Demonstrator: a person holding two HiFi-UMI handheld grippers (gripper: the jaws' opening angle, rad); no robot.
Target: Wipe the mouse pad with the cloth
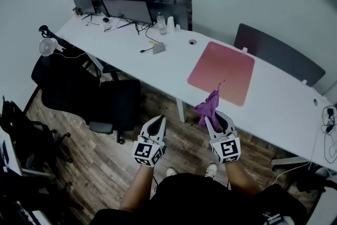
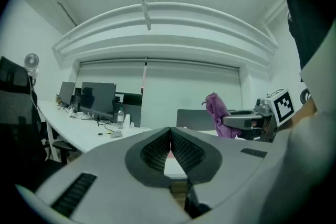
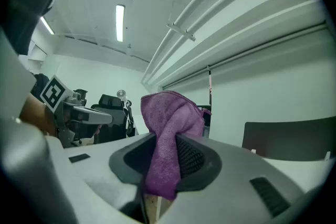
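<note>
Cloth (image 1: pixel 209 107), purple: clamped in right hand-held gripper (image 1: pixel 218 121), short of the surface (image 1: pixel 158 58). Left hand-held gripper (image 1: pixel 156 125): jaws together, empty. Mouse pad (image 1: pixel 222 72): on surface ahead of both, untouched. Wiping judged not begun; all remained.

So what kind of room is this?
Most likely an office: a long white desk carries monitors, black swivel chairs stand beside it, and a pink mouse pad lies on top.
</note>
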